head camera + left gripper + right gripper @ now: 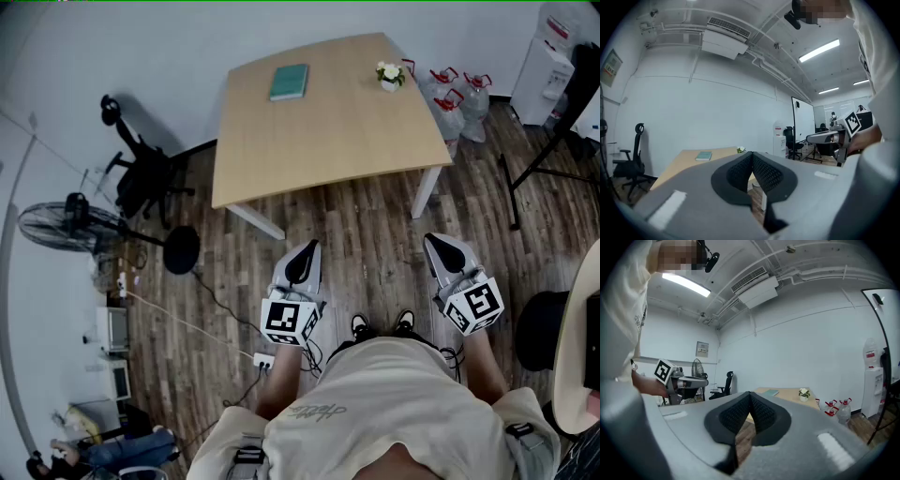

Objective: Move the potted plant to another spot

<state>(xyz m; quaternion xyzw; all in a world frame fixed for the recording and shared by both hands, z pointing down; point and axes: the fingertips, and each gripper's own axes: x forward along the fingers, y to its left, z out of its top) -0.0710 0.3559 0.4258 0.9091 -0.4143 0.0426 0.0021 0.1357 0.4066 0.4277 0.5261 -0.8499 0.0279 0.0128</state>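
Observation:
The potted plant (390, 76), white flowers in a small white pot, stands near the far right corner of the wooden table (328, 131). It also shows small in the left gripper view (740, 150) and the right gripper view (803, 394). Both grippers are held level over the floor, well short of the table. My left gripper (309, 246) is shut, its black pads meeting at the tips with nothing between them. My right gripper (433, 240) is shut and empty too. Neither gripper is near the plant.
A green book (289, 82) lies on the table's far middle. An office chair (141, 173), a fan (61, 225) and a round black stool (181, 248) stand left. Water bottles (459, 94), a dispenser (553, 66) and a stand's legs (539, 169) are right.

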